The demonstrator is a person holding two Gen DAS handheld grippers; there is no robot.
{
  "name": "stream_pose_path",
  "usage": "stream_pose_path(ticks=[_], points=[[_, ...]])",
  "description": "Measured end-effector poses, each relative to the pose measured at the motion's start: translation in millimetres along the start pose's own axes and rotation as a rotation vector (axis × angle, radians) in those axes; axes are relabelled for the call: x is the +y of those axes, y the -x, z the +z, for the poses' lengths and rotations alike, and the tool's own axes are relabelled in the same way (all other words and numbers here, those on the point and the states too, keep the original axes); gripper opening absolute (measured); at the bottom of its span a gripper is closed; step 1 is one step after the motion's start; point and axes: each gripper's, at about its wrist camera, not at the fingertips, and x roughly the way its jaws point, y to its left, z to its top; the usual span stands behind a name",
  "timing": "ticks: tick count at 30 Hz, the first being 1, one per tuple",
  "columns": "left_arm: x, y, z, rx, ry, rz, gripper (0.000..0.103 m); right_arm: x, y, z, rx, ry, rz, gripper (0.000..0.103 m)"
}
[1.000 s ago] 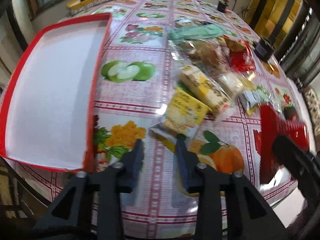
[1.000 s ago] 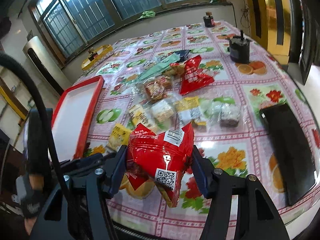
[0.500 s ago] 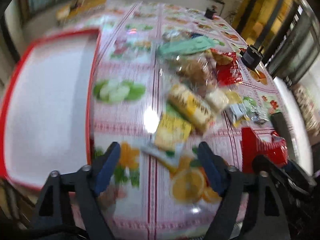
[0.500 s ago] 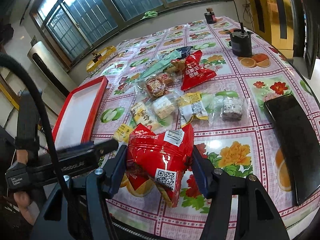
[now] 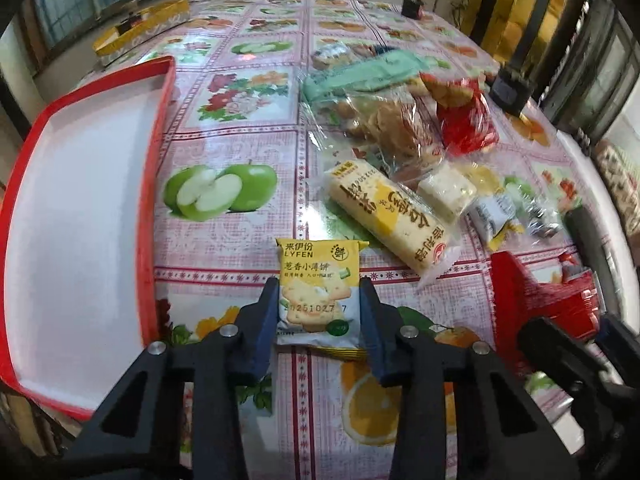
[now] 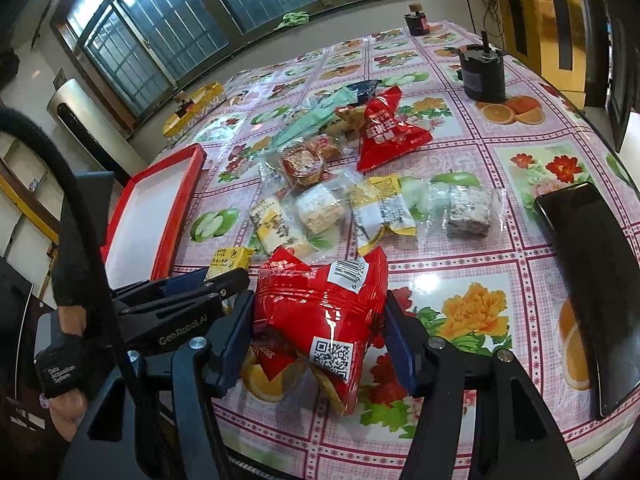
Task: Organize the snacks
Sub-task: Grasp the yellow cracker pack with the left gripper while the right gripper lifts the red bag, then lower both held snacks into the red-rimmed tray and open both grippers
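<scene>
My left gripper (image 5: pixel 319 300) has its two fingers against the sides of a small yellow cracker packet (image 5: pixel 318 286) lying on the tablecloth near the front edge; the packet also shows in the right wrist view (image 6: pixel 231 258). My right gripper (image 6: pixel 320 320) is shut on a red snack bag (image 6: pixel 324 320) and holds it above the table; the bag shows at the right of the left wrist view (image 5: pixel 536 296). A red-rimmed white tray (image 5: pixel 158 128) lies to the left, with nothing in it.
A heap of wrapped snacks lies mid-table: a long yellow biscuit pack (image 5: pixel 388 216), a green packet (image 5: pixel 360 76), a red bag (image 6: pixel 384 132), several clear-wrapped cakes (image 6: pixel 320 208). A black phone (image 6: pixel 592 264) lies at right, a dark jar (image 6: pixel 482 76) behind, a yellow box (image 5: pixel 140 34) at far left.
My left gripper opened wide, moved forward over the yellow cracker packet and closed onto its sides. The right gripper has kept hold of the red bag, barely moving.
</scene>
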Motion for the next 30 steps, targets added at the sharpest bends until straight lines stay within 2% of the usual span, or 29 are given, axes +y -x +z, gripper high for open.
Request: stream_pose_path(ticks=[4,6,9,11,15,18,22,30], points=[[29,53,2,-0.081,0.090,-0.071,0.040,18,4,3,-0.007,0.049,0.036,0.061],[51,81,2,-0.136,0.134,-0.064,0.040,38,5,6,-0.014,0.101,0.091,0.061],[95,112,-3,-0.219,0.197,0.059,0.040,79,1,11,-0.024,0.206,0.173,0.061],[123,114,-9,-0.232,0.252,0.131,0.040,109,-8,14,-0.014,0.270,0.225,0.061],[182,106,-26,-0.200,0.396,0.171,0.040,176,-45,19,0.075,0.397,0.298,0.061],[207,97,-36,-0.183,0.433,0.200,0.040,209,-73,18,0.131,0.436,0.299,0.061],[218,94,-43,-0.180,0.438,0.209,0.040,238,-98,7,0.187,0.465,0.278,0.061],[231,69,-41,-0.114,0.416,0.190,0.040,252,-128,-6,0.229,0.514,0.167,0.061]])
